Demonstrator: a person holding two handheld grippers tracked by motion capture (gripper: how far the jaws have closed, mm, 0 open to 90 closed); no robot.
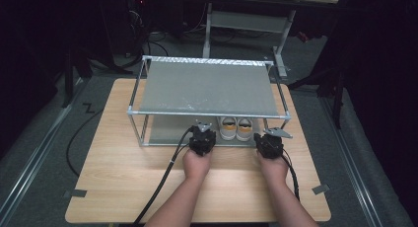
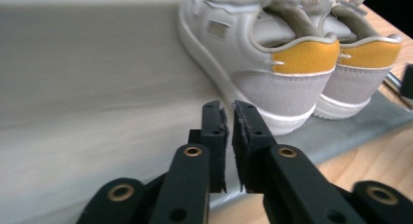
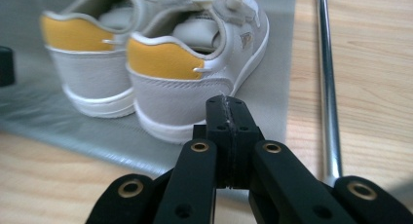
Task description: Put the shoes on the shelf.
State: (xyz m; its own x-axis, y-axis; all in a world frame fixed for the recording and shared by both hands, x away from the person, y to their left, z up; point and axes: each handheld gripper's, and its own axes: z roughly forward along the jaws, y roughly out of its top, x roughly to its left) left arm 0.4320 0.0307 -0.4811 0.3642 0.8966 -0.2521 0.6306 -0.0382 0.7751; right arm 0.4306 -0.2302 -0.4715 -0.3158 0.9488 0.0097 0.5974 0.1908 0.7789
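A pair of white sneakers with yellow heel tabs (image 1: 235, 129) stands on the grey lower shelf (image 1: 165, 131) of a metal rack, heels toward me. My left gripper (image 1: 203, 134) is at the shelf's front edge, just left of the pair. In the left gripper view its jaws (image 2: 229, 111) stand a narrow slit apart with nothing between them, close to the heel of the left sneaker (image 2: 272, 78). My right gripper (image 1: 269, 138) is to the right of the pair. In the right gripper view its jaws (image 3: 228, 104) are shut and empty, just before the heel of the right sneaker (image 3: 185, 83).
The rack's grey top shelf (image 1: 207, 86) overhangs the sneakers, carried on metal posts (image 1: 132, 121). A chrome frame bar (image 3: 328, 87) runs beside the shelf mat. The rack sits on a wooden table (image 1: 123, 163). Cables trail from both grippers toward the table's front edge.
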